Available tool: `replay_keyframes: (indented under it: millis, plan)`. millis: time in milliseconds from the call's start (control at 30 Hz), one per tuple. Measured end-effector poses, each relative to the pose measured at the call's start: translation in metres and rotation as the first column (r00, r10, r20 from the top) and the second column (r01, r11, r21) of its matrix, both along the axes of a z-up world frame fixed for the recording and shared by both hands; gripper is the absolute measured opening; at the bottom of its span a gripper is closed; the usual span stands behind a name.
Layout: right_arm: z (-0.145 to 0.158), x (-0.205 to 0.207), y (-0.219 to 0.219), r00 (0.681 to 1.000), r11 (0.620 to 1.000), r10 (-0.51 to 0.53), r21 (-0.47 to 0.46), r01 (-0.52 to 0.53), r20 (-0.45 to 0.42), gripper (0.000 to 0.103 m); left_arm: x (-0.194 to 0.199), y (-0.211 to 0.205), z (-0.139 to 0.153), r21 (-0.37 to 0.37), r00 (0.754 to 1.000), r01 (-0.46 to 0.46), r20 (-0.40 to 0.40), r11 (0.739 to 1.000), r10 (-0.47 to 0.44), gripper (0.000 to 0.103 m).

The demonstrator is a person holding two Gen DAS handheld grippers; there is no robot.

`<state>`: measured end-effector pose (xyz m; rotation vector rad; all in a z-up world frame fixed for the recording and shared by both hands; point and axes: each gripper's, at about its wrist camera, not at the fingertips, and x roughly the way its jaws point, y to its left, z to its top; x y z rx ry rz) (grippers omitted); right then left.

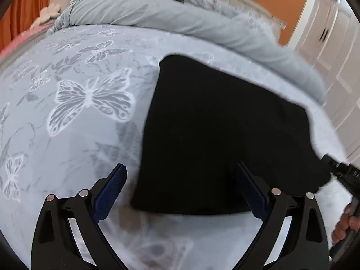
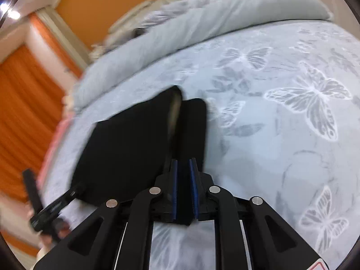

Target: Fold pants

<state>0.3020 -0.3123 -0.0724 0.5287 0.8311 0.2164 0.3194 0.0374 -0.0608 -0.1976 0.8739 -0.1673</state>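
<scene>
a: where does the left gripper (image 1: 177,191) sit?

b: low over the bedspread (image 1: 67,117), angled down, fingers spread wide with nothing between them. the near left corner of the black pants (image 1: 213,135) lies in the gap between the blue pads (image 1: 110,193).

a: and the right gripper (image 2: 185,191)?

b: its blue pads are pinched on a fold of the black pants (image 2: 126,148), at the near right corner. in the left wrist view it shows at the cloth's right edge (image 1: 339,168).

a: how do the pants lie?

b: folded into a dark block, flat on the bed; one flap stands up along the right side, showing a paler lining.

a: room around?

b: butterfly-print bedspread (image 2: 281,123) is open on the far side, towards a rolled grey duvet (image 1: 180,20). orange curtains (image 2: 20,112) hang beyond the bed's edge.
</scene>
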Motion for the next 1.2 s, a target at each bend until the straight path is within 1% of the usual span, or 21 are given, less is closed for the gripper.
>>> replay_keyframes:
  millis: [33,67,100,133,167,233,267,333,467,533,600,633,733,867,933,967,1000,1033,1067,1133,1200]
  plan:
    - [0.001,-0.003,-0.001,1.000,1.000,0.011,0.017,-0.011,0.005,0.017,-0.006,0.007,0.006,-0.004,1.000,-0.003,0.024,1.000,0.003,0.094]
    - [0.002,-0.004,0.000,1.000,0.999,0.029,0.036,-0.030,0.007,0.029,-0.008,0.009,0.010,0.007,0.999,-0.009,0.033,1.000,0.008,0.094]
    - [0.001,-0.001,0.004,0.999,0.997,0.055,0.057,-0.054,-0.001,0.049,-0.010,0.011,0.012,0.009,0.999,-0.012,0.040,1.000,0.012,0.094]
    - [0.000,0.003,0.007,0.998,0.997,0.058,0.057,-0.057,-0.010,0.057,-0.011,0.012,0.013,0.007,0.999,-0.015,0.043,1.000,0.015,0.094]
    - [-0.004,0.010,0.016,0.997,0.997,0.069,0.043,-0.068,-0.028,0.058,-0.013,0.013,0.016,0.005,0.999,-0.018,0.042,1.000,0.018,0.094]
    - [-0.012,0.018,0.031,0.994,0.996,0.086,-0.006,-0.086,-0.065,0.059,-0.016,0.007,0.020,0.011,0.999,-0.009,0.048,1.000,0.008,0.094]
    - [-0.019,0.024,0.040,0.992,0.995,0.090,-0.033,-0.093,-0.086,0.053,-0.017,0.003,0.022,0.018,0.999,-0.001,0.052,1.000,0.000,0.094]
    - [-0.024,0.026,0.045,0.993,0.994,0.094,-0.056,-0.098,-0.078,0.031,-0.016,-0.004,0.023,0.032,0.998,0.021,0.055,0.999,-0.023,0.094]
    - [0.009,0.011,0.033,0.996,0.993,0.084,-0.087,-0.084,-0.003,0.006,-0.016,-0.011,0.026,0.046,0.998,0.037,0.055,0.998,-0.040,0.094]
    - [0.013,0.003,0.012,0.999,0.994,0.050,-0.101,-0.048,0.020,0.006,-0.016,-0.014,0.024,0.052,0.997,0.053,0.045,0.997,-0.055,0.095]
    - [-0.025,0.014,0.005,0.994,0.991,0.050,-0.122,-0.062,-0.100,0.012,-0.016,-0.020,0.016,0.079,0.997,0.071,0.032,0.994,-0.074,0.096]
    - [-0.032,0.014,0.004,0.994,0.992,0.052,-0.106,-0.062,-0.099,0.012,-0.015,-0.024,0.008,0.109,0.997,0.066,0.019,0.992,-0.069,0.096]
    - [-0.013,0.004,0.003,0.999,0.997,0.029,-0.077,-0.031,-0.032,0.023,-0.015,-0.022,-0.003,0.093,0.998,0.056,-0.017,0.994,-0.054,0.096]
    - [0.026,-0.009,0.014,0.995,0.994,0.051,-0.100,-0.042,0.080,0.023,-0.017,-0.010,0.006,0.068,1.000,0.014,0.005,0.998,-0.015,0.096]
    - [0.045,0.002,0.024,0.991,0.993,0.075,-0.104,-0.063,0.115,0.023,-0.013,-0.005,0.018,0.042,1.000,-0.012,0.029,0.999,0.011,0.096]
    - [0.050,0.013,0.028,0.989,0.990,0.076,-0.127,-0.060,0.125,0.028,-0.008,-0.005,0.021,0.048,0.999,-0.025,0.026,0.999,0.023,0.097]
    - [0.050,0.033,0.033,0.992,0.983,0.071,-0.175,-0.052,0.108,0.055,0.001,-0.008,0.021,0.073,0.999,-0.033,0.004,0.997,0.033,0.097]
    - [0.045,0.052,0.035,0.996,0.977,0.050,-0.209,-0.033,0.074,0.066,0.008,-0.010,0.018,0.094,0.999,-0.029,-0.019,0.995,0.031,0.097]
    - [0.039,0.066,0.034,0.999,0.973,0.020,-0.229,-0.009,0.046,0.068,0.016,-0.012,0.012,0.122,0.998,-0.034,-0.045,0.992,0.040,0.097]
    - [0.015,0.097,0.030,0.999,0.974,-0.021,-0.227,0.011,-0.044,0.065,0.026,-0.014,0.000,0.146,0.996,-0.030,-0.075,0.989,0.042,0.097]
    - [-0.008,0.115,0.031,0.996,0.990,0.022,-0.135,-0.033,-0.085,0.017,0.032,-0.014,-0.007,0.158,0.995,-0.029,-0.084,0.987,0.043,0.098]
